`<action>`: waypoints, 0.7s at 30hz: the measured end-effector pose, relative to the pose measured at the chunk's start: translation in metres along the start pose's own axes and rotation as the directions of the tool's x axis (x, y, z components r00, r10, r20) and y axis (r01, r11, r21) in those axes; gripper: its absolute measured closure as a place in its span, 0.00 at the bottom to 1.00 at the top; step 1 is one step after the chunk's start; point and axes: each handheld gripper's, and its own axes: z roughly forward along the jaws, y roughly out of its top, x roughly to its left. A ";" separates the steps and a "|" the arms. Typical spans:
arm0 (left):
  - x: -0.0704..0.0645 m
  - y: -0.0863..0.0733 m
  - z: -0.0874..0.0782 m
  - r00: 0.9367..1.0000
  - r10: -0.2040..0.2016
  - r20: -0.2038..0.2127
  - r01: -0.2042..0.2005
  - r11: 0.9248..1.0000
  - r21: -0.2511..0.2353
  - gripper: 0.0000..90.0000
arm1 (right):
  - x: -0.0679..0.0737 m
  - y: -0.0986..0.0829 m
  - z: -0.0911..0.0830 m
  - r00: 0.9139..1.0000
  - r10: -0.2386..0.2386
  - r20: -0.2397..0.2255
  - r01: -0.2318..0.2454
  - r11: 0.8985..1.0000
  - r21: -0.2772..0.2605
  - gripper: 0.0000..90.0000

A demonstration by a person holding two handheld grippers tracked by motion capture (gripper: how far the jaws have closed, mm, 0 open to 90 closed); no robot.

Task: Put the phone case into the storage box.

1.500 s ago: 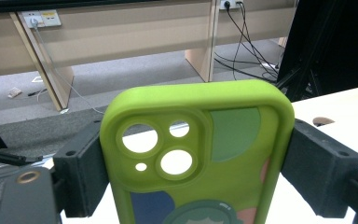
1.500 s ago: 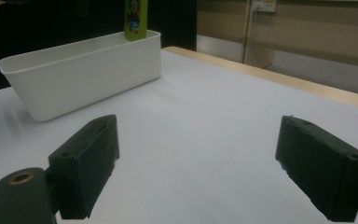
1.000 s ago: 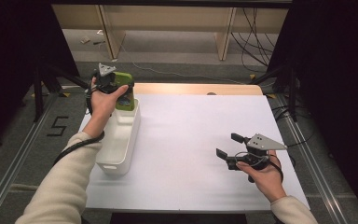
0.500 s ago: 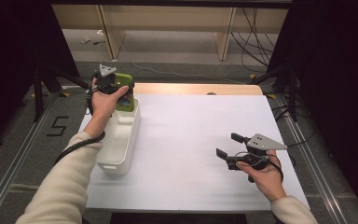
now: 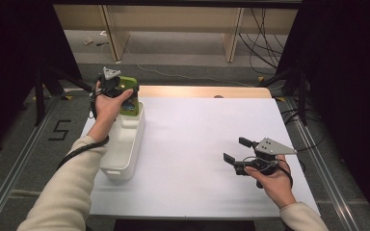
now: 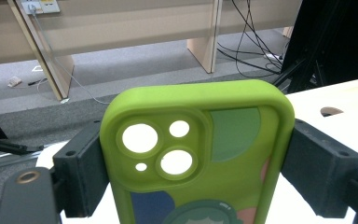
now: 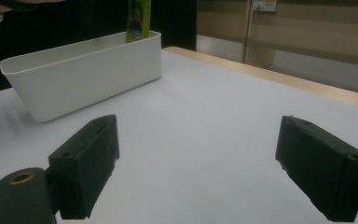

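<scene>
A lime-green soft phone case with a raised camera block of round cut-outs and a cartoon print in blue, dark green and pink stands upright between the two black jaws of the left gripper, which press on its long side edges, one jaw on each side. In the high view the left gripper holds the case over the far end of a long white plastic tub, its lower end at or just inside the rim; whether it touches the tub's floor cannot be told. The right gripper view shows the case rising above the tub's far wall.

The tub lies lengthwise along the left side of the white table top, near that edge, its far end close to the bare wooden strip at the table's far side. Between the tub and the right gripper lies a broad bare stretch of white surface.

The right gripper rests low over the table's right near part, well apart from the tub, its jaws spread wide with nothing between them, the grey three-cornered plate on top. Beyond the far edge lie grey floor, pale wooden legs and loose black cables.
</scene>
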 end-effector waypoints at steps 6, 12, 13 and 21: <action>0.000 -0.001 0.002 1.000 0.004 -0.002 -0.004 1.000 0.007 0.18 | 0.000 0.000 0.000 1.000 -0.002 0.001 0.002 1.000 0.001 0.16; 0.000 -0.002 0.003 1.000 0.002 -0.003 -0.002 1.000 0.011 0.18 | 0.000 0.000 0.000 1.000 -0.002 0.000 0.002 1.000 0.002 0.16; 0.000 -0.002 0.003 1.000 0.002 -0.005 -0.002 1.000 0.012 0.18 | 0.000 0.000 0.000 1.000 -0.002 0.000 0.002 1.000 0.003 0.16; -0.001 -0.003 0.004 1.000 0.011 -0.005 -0.011 1.000 0.016 0.18 | 0.000 0.000 0.000 1.000 -0.002 0.000 0.002 1.000 0.001 0.16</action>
